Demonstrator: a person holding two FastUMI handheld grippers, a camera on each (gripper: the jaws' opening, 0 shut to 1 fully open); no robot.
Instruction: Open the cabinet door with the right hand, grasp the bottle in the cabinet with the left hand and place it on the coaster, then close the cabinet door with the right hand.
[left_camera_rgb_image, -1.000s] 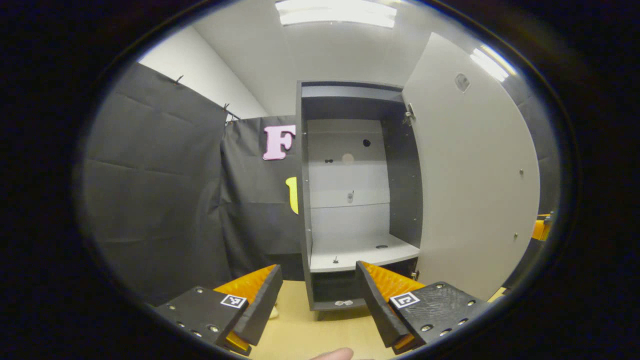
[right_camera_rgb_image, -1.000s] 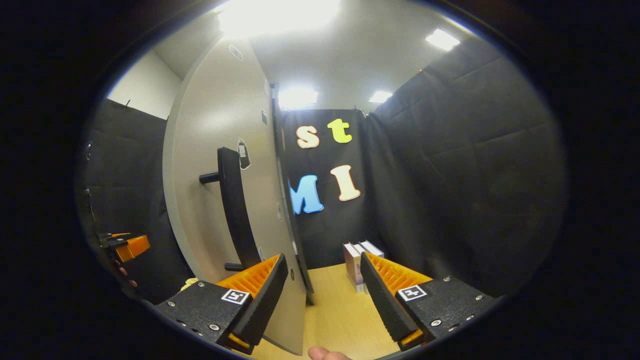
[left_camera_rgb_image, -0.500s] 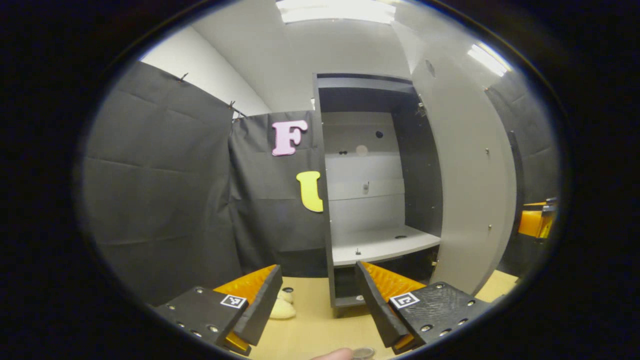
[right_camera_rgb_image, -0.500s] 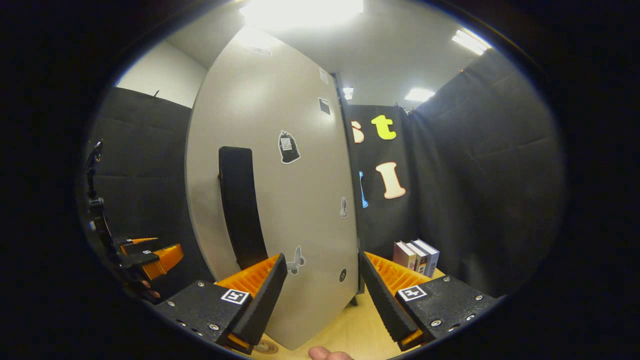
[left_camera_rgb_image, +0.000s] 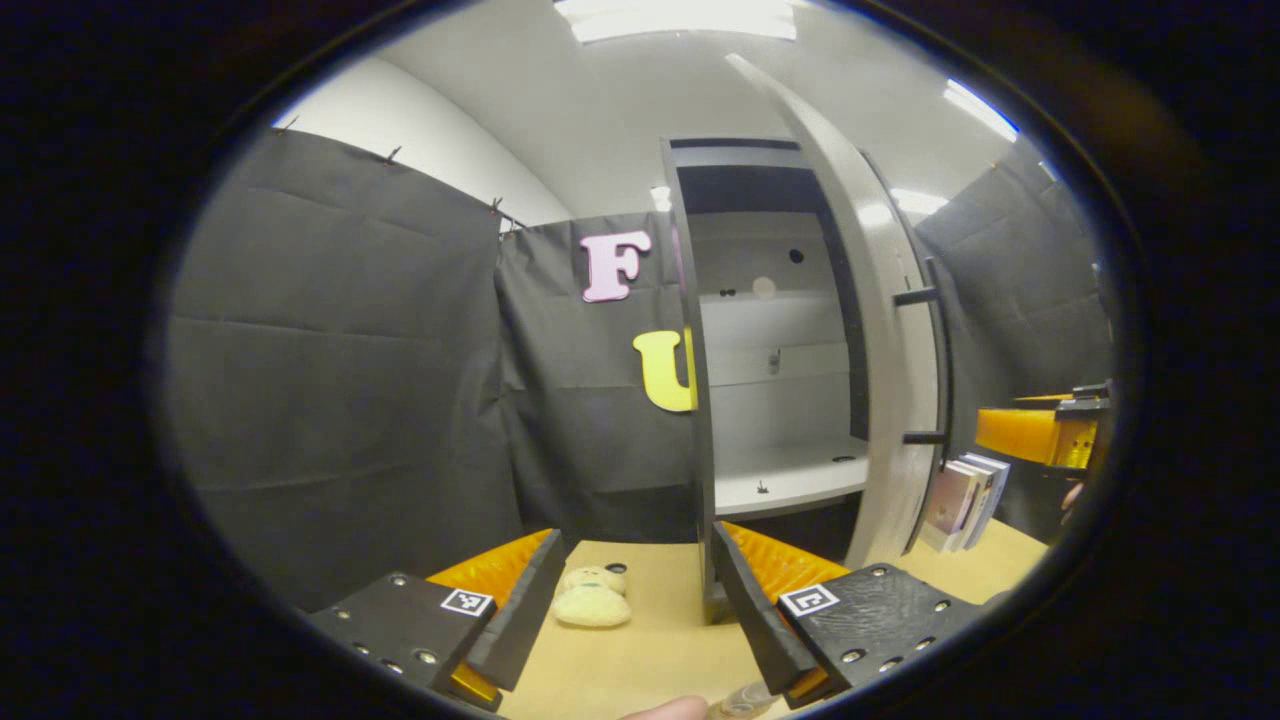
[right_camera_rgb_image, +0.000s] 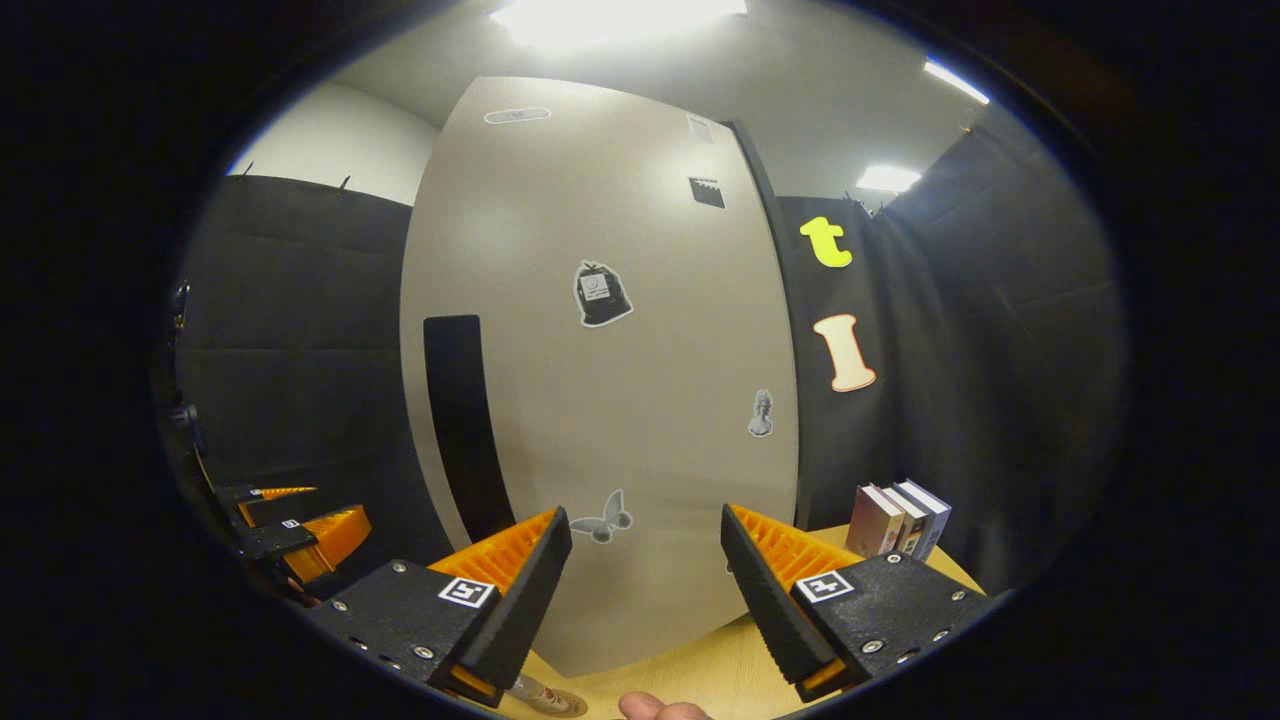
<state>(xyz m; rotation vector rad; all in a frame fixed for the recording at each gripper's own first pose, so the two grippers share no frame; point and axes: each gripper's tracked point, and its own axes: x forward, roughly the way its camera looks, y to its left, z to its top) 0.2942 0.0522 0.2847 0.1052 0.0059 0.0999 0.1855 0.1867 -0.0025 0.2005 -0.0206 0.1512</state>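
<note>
- Right gripper (right_camera_rgb_image: 640, 590) has its jaws apart and empty, facing the outer face of the cabinet door (right_camera_rgb_image: 600, 380); door is partway shut, gap to the cabinet (left_camera_rgb_image: 700, 330) open on the handle (right_camera_rgb_image: 455, 420) side.
- Left gripper (left_camera_rgb_image: 630, 600) also spread, holding nothing, low over the tabletop (left_camera_rgb_image: 640, 660).
- Bottle (right_camera_rgb_image: 535, 692) stands on the coaster (right_camera_rgb_image: 565, 705) at bottom edge of right gripper view, just below the door; shelf (left_camera_rgb_image: 790, 485) inside the cabinet is bare.
- Step in hand looks like closing: push flat on the door face near the handle side, steady, until flush.
- Keep the fingers high, clear of the bottle; avoid slamming.
- Plush toy (left_camera_rgb_image: 592, 597) and books (right_camera_rgb_image: 895, 520) sit out of the swing.
</note>
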